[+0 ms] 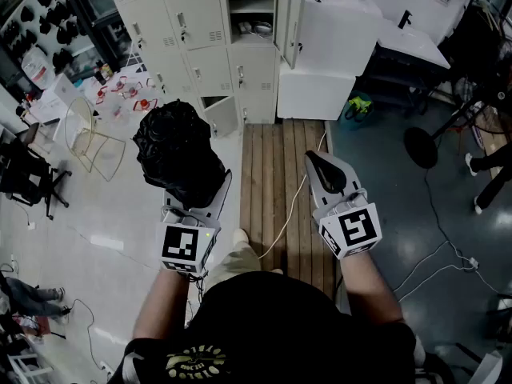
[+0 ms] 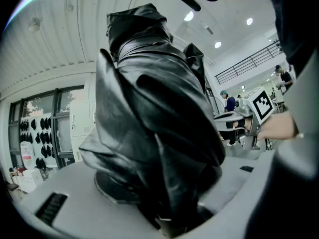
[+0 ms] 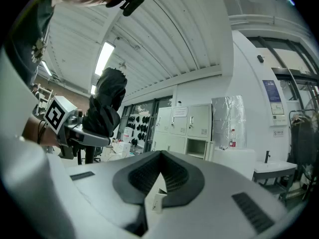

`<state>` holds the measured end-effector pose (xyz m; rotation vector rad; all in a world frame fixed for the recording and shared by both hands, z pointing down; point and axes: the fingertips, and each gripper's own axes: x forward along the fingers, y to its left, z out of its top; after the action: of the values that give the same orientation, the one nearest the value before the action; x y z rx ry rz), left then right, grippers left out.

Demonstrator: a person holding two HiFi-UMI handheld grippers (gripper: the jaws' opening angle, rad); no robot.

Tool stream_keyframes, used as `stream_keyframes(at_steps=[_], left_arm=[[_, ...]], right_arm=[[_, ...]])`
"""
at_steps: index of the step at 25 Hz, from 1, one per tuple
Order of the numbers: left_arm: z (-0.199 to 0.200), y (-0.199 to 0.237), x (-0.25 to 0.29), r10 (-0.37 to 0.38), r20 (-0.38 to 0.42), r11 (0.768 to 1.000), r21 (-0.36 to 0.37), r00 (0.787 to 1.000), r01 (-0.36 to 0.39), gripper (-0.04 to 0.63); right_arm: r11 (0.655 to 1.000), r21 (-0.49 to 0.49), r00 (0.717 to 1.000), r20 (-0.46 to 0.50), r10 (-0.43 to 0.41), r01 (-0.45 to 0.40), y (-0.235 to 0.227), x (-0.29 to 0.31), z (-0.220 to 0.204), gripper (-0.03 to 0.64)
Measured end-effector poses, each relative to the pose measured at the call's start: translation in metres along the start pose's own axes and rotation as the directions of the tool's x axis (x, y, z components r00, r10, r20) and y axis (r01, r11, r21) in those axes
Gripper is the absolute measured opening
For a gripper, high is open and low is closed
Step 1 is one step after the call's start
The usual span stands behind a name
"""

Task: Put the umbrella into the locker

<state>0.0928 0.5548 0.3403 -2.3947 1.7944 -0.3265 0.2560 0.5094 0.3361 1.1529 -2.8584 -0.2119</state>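
Progress: early, I'm carrying the umbrella (image 1: 176, 154) clamped in the left gripper (image 1: 200, 197), bundle sticking up out of the jaws | right gripper (image 1: 326, 166) is riding alongside, jaws pressed together, empty | locker (image 1: 240, 62) is standing well ahead, compartments open | remaining, I'm judging: approaching, inserting, releasing.

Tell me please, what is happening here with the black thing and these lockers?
A person holds tongs in each hand. The left tongs grip a folded black umbrella. The right tongs are shut and empty. The lockers stand ahead, one upper compartment open. The umbrella is not yet in a locker.
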Motion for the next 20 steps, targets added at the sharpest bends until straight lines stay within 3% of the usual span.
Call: stream_keyframes(at_steps=[4,11,15,20], left_arm=[[-0.016,0.005,0.004,0.003,-0.013,1.0,-0.003,1.0,-0.003,0.256],[-0.022,0.062,0.04,-0.006,-0.06,1.0,0.009,0.998,0.007,0.258],[-0.04,0.077,0.052,-0.006,-0.046,1.0,0.0,0.999,0.006,0.258],[-0.029,0.121,0.091,0.0,-0.016,1.0,0.0,1.0,0.0,0.258]], right_arm=[[1.0,0.012,1.0,-0.013,0.013,-0.013,0.002,0.011,-0.017,0.028],[0.997,0.076,0.998,-0.055,0.032,-0.028,-0.004,0.077,-0.02,0.028],[0.999,0.046,0.999,-0.04,0.012,-0.011,-0.008,0.094,-0.028,0.028],[0.998,-0.032,0.998,-0.022,-0.057,0.056,-0.039,0.142,-0.004,0.029]])
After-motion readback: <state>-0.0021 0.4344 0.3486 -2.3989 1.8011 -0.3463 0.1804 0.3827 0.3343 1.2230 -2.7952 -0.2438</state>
